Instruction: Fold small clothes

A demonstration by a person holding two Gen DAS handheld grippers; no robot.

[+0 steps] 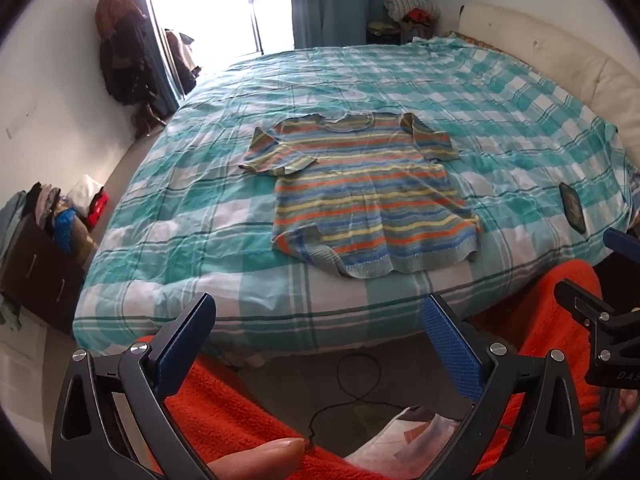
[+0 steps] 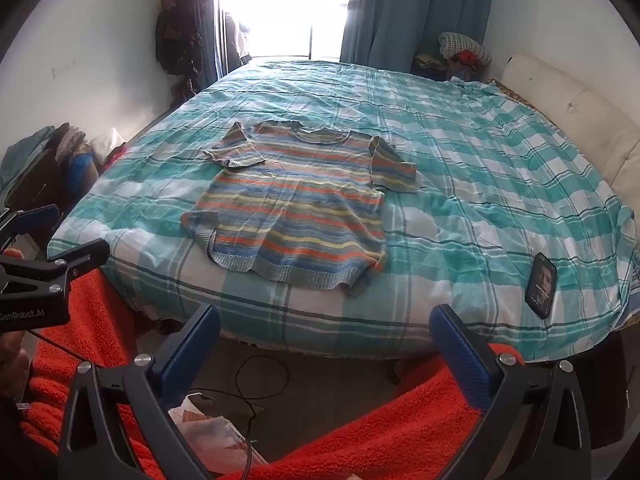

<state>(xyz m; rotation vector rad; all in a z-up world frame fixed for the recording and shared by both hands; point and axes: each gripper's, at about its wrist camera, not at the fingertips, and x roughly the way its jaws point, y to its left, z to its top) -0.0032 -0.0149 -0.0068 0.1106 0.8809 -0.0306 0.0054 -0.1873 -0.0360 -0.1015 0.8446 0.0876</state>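
Striped in orange, yellow, blue and grey, a small knitted sweater [image 1: 368,188] is lying flat on the teal-and-white checked bedcover [image 1: 460,92], neck toward twelve o'clock and ribbed hem toward six, near the bed's front edge. Both short sleeves are spreading out, one toward ten o'clock, one toward two. A phone [image 2: 541,285] is resting on the cover at about four o'clock from the sweater in the right wrist view, well apart from it, its screen lit.

The left gripper [image 1: 316,344] is hovering short of the bed with its blue-padded jaws spread wide, holding nothing. The right gripper [image 2: 326,354] is doing likewise, jaws fully apart and empty. On the left gripper's black body, seen at nine o'clock in the right wrist view, white lettering is reading "GenRobot.AI"; the left wrist view is showing only "DAS" on the other tool. Orange fleece fabric [image 2: 380,440] is filling the foreground beneath both.
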